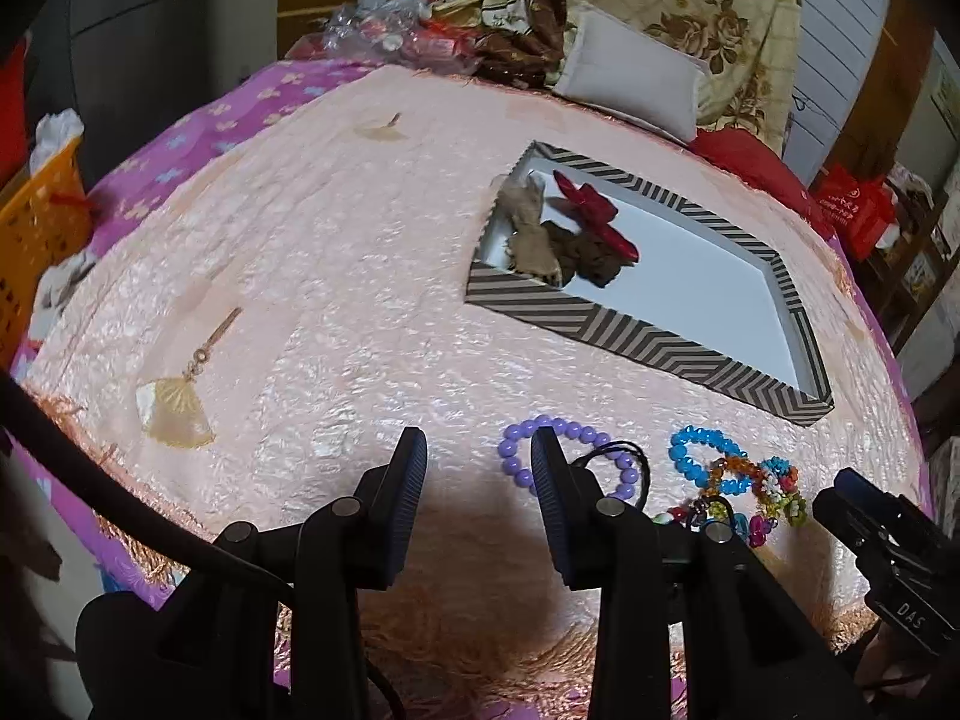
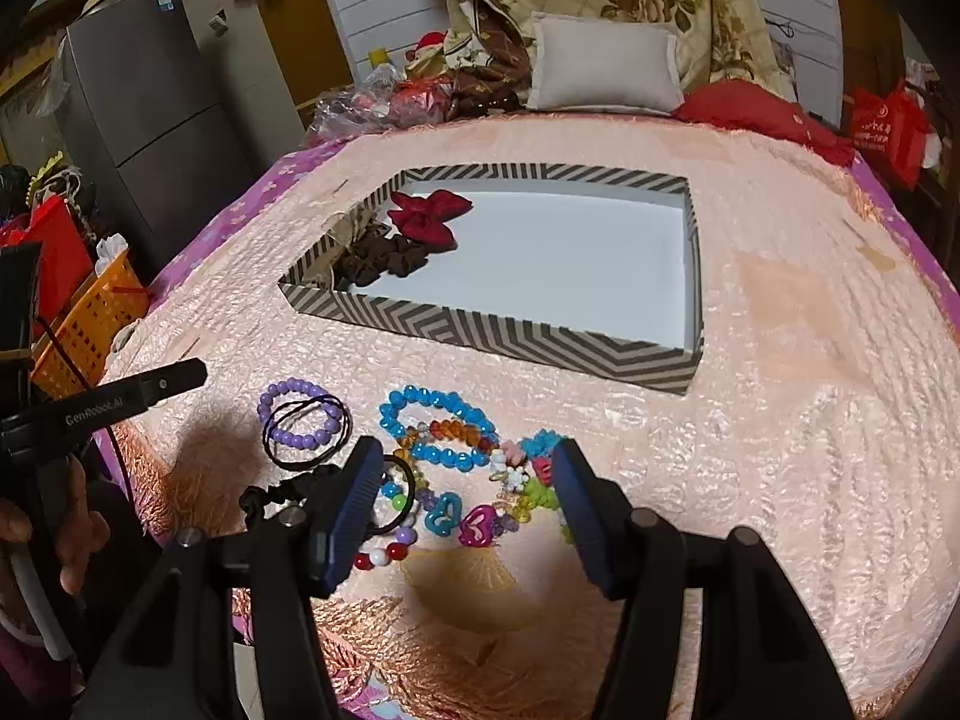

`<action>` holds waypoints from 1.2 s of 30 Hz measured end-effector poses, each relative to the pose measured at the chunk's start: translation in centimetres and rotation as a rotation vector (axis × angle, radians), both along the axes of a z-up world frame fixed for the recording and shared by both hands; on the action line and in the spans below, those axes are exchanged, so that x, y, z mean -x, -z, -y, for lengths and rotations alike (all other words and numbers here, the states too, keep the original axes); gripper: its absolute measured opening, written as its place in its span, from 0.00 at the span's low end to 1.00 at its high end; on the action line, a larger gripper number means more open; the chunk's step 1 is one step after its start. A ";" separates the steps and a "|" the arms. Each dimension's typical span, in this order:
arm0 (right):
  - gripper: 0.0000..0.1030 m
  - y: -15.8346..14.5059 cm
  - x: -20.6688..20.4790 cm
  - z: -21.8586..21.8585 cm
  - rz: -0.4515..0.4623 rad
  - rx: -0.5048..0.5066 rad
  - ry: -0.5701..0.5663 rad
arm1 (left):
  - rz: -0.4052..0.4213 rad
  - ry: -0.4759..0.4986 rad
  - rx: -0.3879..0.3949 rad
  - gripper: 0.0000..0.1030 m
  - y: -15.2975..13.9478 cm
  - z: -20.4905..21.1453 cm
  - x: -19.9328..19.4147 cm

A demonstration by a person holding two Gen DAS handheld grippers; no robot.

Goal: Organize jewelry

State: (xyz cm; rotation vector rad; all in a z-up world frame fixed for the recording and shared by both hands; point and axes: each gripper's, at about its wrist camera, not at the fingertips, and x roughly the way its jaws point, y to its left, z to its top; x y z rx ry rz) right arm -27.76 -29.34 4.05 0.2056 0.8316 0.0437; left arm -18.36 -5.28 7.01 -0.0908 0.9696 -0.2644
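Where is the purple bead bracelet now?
On the pink bedspread, the purple bead bracelet lies left of the blue bead bracelet, under a black hair tie.

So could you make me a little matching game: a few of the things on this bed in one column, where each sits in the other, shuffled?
Things:
1. red bow
2. purple bead bracelet
3. blue bead bracelet
4. white pillow

Places:
A. at the head of the bed, beyond the striped box
B. on the bedspread, under a black hair tie
C. inside the striped box
D. on the bedspread, ahead of the open right gripper

Pairs: 1-C, 2-B, 3-D, 4-A
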 end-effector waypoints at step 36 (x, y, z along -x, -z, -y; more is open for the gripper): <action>0.59 1.5 -0.5 -1.3 -0.053 -0.094 -0.090 | -0.101 0.330 -0.002 0.00 3.4 6.0 -2.3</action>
